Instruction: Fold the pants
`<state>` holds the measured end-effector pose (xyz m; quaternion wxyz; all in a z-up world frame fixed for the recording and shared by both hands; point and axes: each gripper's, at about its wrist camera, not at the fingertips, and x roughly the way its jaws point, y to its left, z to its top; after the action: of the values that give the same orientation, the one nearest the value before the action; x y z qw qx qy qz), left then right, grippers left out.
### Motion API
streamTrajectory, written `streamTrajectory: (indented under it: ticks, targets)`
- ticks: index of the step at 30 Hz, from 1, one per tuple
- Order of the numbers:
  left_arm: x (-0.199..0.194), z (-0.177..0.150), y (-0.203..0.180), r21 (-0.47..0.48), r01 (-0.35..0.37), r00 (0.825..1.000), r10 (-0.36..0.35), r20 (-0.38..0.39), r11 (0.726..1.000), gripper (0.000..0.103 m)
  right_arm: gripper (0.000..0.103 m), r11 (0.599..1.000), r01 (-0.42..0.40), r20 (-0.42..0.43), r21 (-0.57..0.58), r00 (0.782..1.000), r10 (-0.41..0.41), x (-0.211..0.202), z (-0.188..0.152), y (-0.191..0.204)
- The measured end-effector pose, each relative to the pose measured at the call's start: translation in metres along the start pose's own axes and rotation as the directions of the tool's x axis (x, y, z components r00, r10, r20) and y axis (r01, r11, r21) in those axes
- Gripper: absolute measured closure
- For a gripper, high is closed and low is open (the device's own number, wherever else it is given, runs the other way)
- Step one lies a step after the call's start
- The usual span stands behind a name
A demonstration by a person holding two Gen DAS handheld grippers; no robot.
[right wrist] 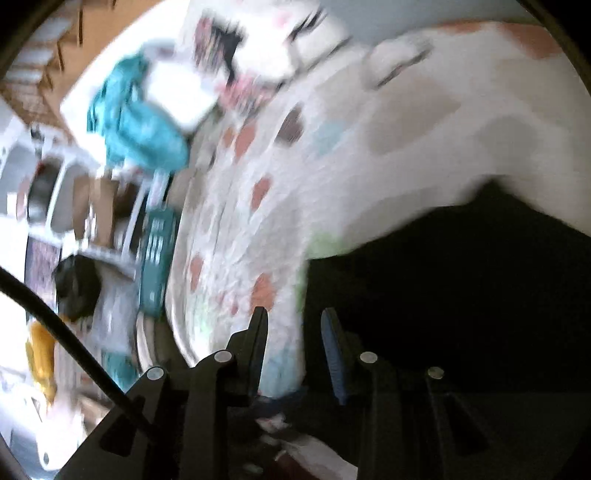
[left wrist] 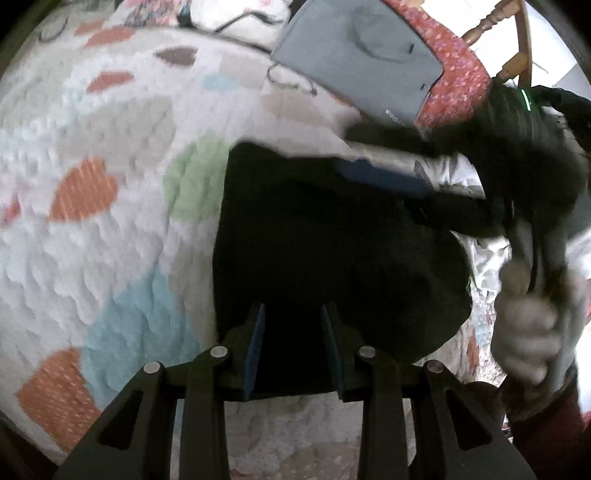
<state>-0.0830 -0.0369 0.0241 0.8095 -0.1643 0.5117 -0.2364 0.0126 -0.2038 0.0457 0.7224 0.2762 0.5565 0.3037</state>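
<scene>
Nearest in the left wrist view, the left gripper [left wrist: 293,314] is holding its two blue-padded black fingers spread apart, released, with the near edge of the black pants [left wrist: 314,236] lying between and beyond them. The pants are one dark, soft, matte bundle, roughly rectangular with a rounded right side, lying on the bedspread [left wrist: 110,229]. That cover is a nubby, tufted white fabric dotted with heart shapes in orange, green, pale blue and grey. At the right, the right gripper [left wrist: 424,177] is reaching over the far edge of the pants, held by a pale gloved hand [left wrist: 524,332]; motion blur is hiding its tips there.

In the right wrist view, the right gripper's [right wrist: 293,317] fingers are standing apart, released, above the bedspread [right wrist: 369,147] just left of the pants [right wrist: 461,295].

Farther off, one folded grey garment [left wrist: 362,55] is lying flat beside a red floral cushion [left wrist: 458,70], with a wooden chair [left wrist: 509,33] behind. Blurred white shelving [right wrist: 74,192] and a teal cloth [right wrist: 136,122] are showing beyond the bed.
</scene>
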Motion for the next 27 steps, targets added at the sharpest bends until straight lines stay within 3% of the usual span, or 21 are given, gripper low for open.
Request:
streamTrajectory:
  ticks: [3, 5, 6, 7, 9, 10, 12, 15, 19, 24, 26, 27]
  targets:
    - [0.001, -0.004, -0.006, 0.041, -0.011, 1.0, 0.01, 0.022, 0.999, 0.073, 0.069, 0.996, 0.084, -0.079, -0.018, 0.993, -0.086, 0.042, 0.019, 0.004]
    - [0.002, -0.005, -0.008, 0.062, -0.014, 0.999, 0.013, 0.03, 0.998, 0.073, 0.076, 0.98, 0.199, -0.096, -0.011, 0.975, -0.199, 0.065, 0.032, -0.005]
    - [0.003, -0.005, -0.009, 0.069, -0.014, 0.999, 0.012, 0.032, 0.997, 0.072, 0.078, 0.98, 0.197, -0.094, -0.001, 0.976, -0.196, 0.07, 0.037, -0.009]
    - [0.003, -0.006, -0.008, 0.076, -0.008, 0.999, 0.006, 0.035, 0.997, 0.071, 0.078, 0.977, 0.211, -0.066, -0.007, 0.975, -0.211, 0.069, 0.041, -0.008]
    - [0.002, -0.007, -0.008, 0.088, 0.003, 0.999, -0.007, 0.04, 0.996, 0.071, 0.073, 0.928, 0.369, 0.032, -0.045, 0.929, -0.368, 0.057, 0.051, 0.002]
    - [0.002, -0.008, -0.007, 0.093, 0.007, 0.999, -0.011, 0.043, 0.996, 0.071, 0.073, 0.917, 0.395, 0.08, -0.048, 0.917, -0.391, 0.045, 0.052, 0.004]
    - [0.0, -0.009, -0.005, 0.104, 0.016, 0.999, -0.021, 0.048, 0.994, 0.071, 0.073, 0.959, 0.283, 0.111, -0.002, 0.953, -0.281, 0.014, 0.045, 0.0]
    - [-0.004, -0.011, -0.001, 0.106, 0.016, 0.999, -0.021, 0.047, 0.994, 0.069, 0.073, 0.974, 0.227, 0.143, -0.002, 0.964, -0.225, -0.024, 0.012, -0.005]
    - [-0.003, -0.01, -0.003, 0.106, 0.02, 0.998, -0.026, 0.051, 0.994, 0.066, 0.072, 0.989, 0.137, 0.134, 0.049, 0.981, -0.143, -0.044, -0.039, -0.026]
    - [-0.012, -0.013, -0.015, 0.136, -0.017, 0.999, 0.01, 0.046, 0.991, 0.066, 0.072, 0.959, 0.191, 0.148, 0.208, 0.963, -0.224, -0.053, -0.076, -0.079]
    - [-0.022, -0.009, -0.021, 0.154, -0.035, 0.998, 0.027, 0.058, 0.987, 0.066, 0.072, 0.958, 0.109, 0.22, 0.264, 0.961, -0.17, -0.07, -0.092, -0.093]
    - [-0.03, -0.006, -0.027, 0.177, -0.047, 0.997, 0.034, 0.074, 0.983, 0.066, 0.072, 0.955, 0.114, 0.246, 0.274, 0.952, -0.184, -0.079, -0.097, -0.094]
